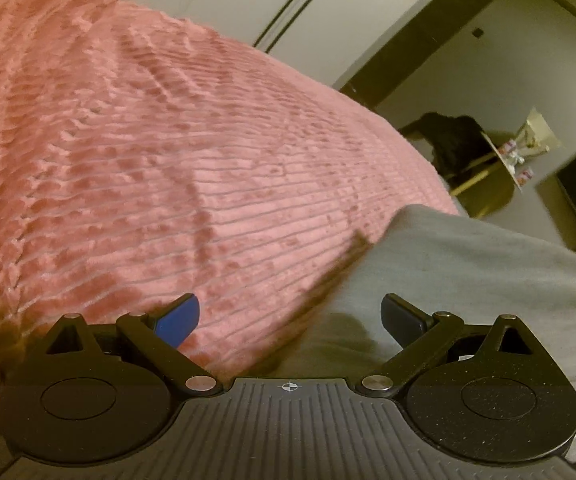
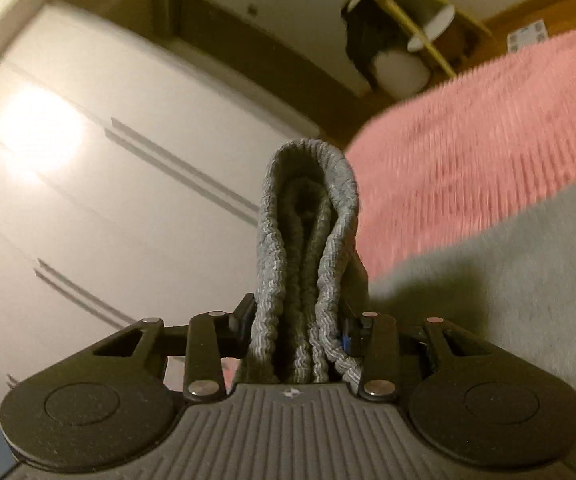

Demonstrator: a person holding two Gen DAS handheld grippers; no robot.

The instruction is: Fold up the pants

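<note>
Only right wrist view shows right gripper (image 2: 302, 332) clamping bunched grey pants (image 2: 308, 240); left gripper (image 1: 290, 320) open, empty.

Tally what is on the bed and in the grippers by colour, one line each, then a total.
Pink: 1, the blanket.
Grey: 1, the pants, with the right gripper shut on their ribbed band.
Black: 2, the right gripper and the left gripper, which is open.
Total: 4.

In the left wrist view, my left gripper (image 1: 290, 316) has bare pink blanket (image 1: 147, 152) ahead and upper left; the grey pants (image 1: 468, 264) fill the lower right. In the right wrist view, bunched ribbed fabric (image 2: 308, 264) blocks my right gripper (image 2: 300, 328).
</note>
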